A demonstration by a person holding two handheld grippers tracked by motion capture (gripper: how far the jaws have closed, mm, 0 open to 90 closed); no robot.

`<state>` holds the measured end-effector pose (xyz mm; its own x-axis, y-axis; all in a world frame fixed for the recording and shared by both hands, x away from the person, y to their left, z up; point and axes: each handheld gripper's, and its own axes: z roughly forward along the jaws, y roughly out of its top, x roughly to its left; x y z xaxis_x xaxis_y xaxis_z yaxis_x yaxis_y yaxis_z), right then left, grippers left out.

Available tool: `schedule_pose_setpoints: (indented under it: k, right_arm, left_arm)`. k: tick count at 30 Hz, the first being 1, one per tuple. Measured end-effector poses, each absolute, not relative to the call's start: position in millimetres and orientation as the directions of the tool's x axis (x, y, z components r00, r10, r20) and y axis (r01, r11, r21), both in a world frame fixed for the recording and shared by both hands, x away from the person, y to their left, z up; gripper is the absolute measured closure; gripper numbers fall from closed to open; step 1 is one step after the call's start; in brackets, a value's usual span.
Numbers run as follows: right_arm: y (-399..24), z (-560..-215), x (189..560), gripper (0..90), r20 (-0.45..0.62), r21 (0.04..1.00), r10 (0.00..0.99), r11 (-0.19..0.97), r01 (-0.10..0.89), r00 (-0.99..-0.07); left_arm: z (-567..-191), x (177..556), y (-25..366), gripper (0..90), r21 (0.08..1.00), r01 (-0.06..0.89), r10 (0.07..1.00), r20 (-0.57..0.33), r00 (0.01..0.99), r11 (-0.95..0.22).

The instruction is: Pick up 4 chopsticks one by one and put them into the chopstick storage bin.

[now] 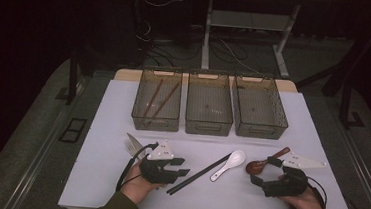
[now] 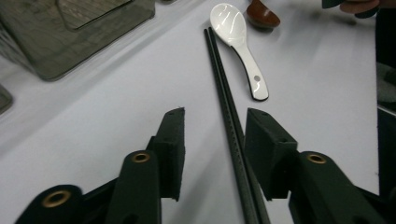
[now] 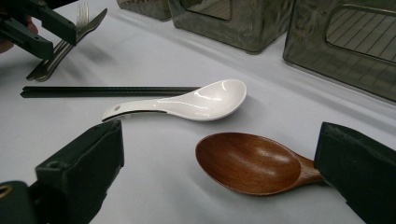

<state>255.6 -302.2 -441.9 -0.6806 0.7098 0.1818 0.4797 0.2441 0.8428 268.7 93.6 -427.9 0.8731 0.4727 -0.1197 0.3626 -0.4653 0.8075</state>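
Two black chopsticks (image 2: 227, 100), lying side by side and touching, on the white table (image 1: 92, 177), between the fork and the white spoon; the near ends sit between my left gripper's (image 2: 214, 140) jaws. Those jaws stand partly open, straddling the pair, one pad close beside the sticks, the other apart; I see no pad pressing yet, so nothing is held. Handling, as I judge it: light, stiff, thin and smooth, apt to roll or to split apart if pinched unevenly. Best hold looks to be across both sticks together, some way in from the near ends, so that they lift as one and stay level.

One white spoon (image 2: 239, 42), glossy, likely ceramic and breakable, bowl near the far tips of the chopsticks, handle just beside them.

One wooden spoon (image 3: 254, 163), bowl up, its handle passing by one jaw of my right gripper (image 3: 219, 172). That gripper stands wide open around it, nothing gripped.

One metal fork (image 1: 131, 144) with what may be another utensil under it, left of the left gripper.

Three grey mesh bins in a row at the far side of the table: left bin (image 1: 155, 123) holding two brown chopsticks (image 1: 159, 100), middle bin (image 1: 208, 126) and right bin (image 1: 261, 130) apparently bare.
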Motion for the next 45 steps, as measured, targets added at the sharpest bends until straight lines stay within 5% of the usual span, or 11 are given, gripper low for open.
schedule_pose_setpoints:
  k: [10,45]
  right_arm:
    - [-302.1,-442.3,256.4,1.5,0.181,0.841,0.710,0.246,0.481,-0.680]
    - [-302.4,-442.2,256.2,1.5,0.183,0.843,0.712,0.241,0.481,-0.677]
  left_arm:
    - [-431.0,266.8,82.5,83.0,0.776,0.378,0.429,-0.154,0.890,-0.505]
    - [-448.5,271.5,71.9,80.7,0.715,0.404,0.441,-0.148,0.885,-0.571]
